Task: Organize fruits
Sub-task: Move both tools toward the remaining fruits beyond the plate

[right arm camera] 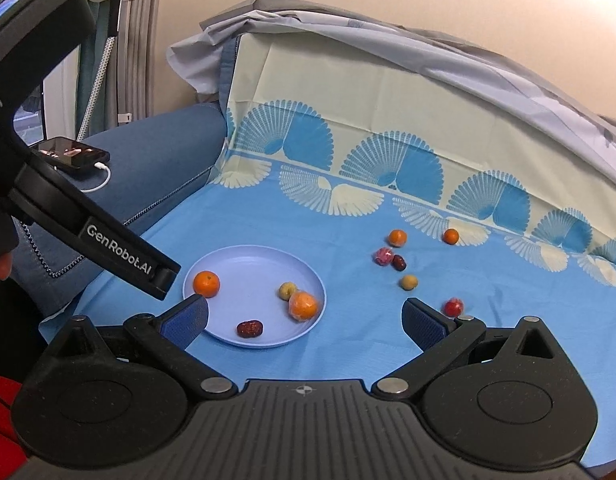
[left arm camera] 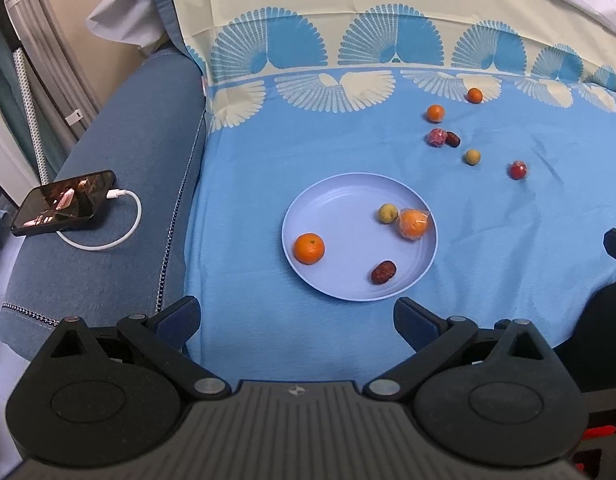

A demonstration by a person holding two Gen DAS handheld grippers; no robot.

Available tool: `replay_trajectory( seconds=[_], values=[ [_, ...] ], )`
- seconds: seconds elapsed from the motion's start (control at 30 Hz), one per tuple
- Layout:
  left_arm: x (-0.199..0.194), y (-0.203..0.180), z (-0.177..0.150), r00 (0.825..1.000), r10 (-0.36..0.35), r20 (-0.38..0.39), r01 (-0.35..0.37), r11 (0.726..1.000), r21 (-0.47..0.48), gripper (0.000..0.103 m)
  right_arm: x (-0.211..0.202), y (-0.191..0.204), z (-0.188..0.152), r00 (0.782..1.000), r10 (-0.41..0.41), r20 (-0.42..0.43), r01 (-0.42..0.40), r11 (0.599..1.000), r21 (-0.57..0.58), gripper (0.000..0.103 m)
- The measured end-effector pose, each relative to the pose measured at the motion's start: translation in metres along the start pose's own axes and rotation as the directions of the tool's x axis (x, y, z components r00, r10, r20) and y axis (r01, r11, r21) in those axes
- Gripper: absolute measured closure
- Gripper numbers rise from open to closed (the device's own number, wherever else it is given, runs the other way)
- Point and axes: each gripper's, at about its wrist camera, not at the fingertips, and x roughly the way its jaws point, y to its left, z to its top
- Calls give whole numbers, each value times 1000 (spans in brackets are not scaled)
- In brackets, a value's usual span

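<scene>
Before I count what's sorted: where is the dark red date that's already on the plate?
The date lies on the near part of the lilac plate, below the wrapped orange and right of the bare orange; the right wrist view shows the same.

Pale lavender plate [left arm camera: 331, 204] on sky-blue cloth [left arm camera: 268, 320] with cream and blue fan pattern. On plate: 2 oranges [left arm camera: 309, 248], 1 in clear wrap [left arm camera: 413, 224]; 1 yellow-green fruit [left arm camera: 387, 213]; 1 dark red date [left arm camera: 383, 272]. Beyond plate: 2 small oranges [left arm camera: 435, 113], 1 pink-wrapped fruit [left arm camera: 437, 137], 1 dark red date [left arm camera: 453, 139], 1 tan fruit [left arm camera: 472, 157], 1 red fruit [left arm camera: 517, 170]. Left of plate: denim-blue cushion [left arm camera: 120, 128], black phone [left arm camera: 64, 202], white cable [left arm camera: 108, 240].
</scene>
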Motion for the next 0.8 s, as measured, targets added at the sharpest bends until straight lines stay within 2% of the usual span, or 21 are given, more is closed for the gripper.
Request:
replay_trajectory(
  seconds=[0.67,0.8],
  values=[
    [16,0,14,999,15,-33,-15,1000,8,0,18,-10,-4,999,-9,-39,12,998,61,1],
    [20,-1,31,1000,-12,-28,12,1000,-2,0,28,-32,-3,997,-78,-21,80,992,94,1]
  ],
)
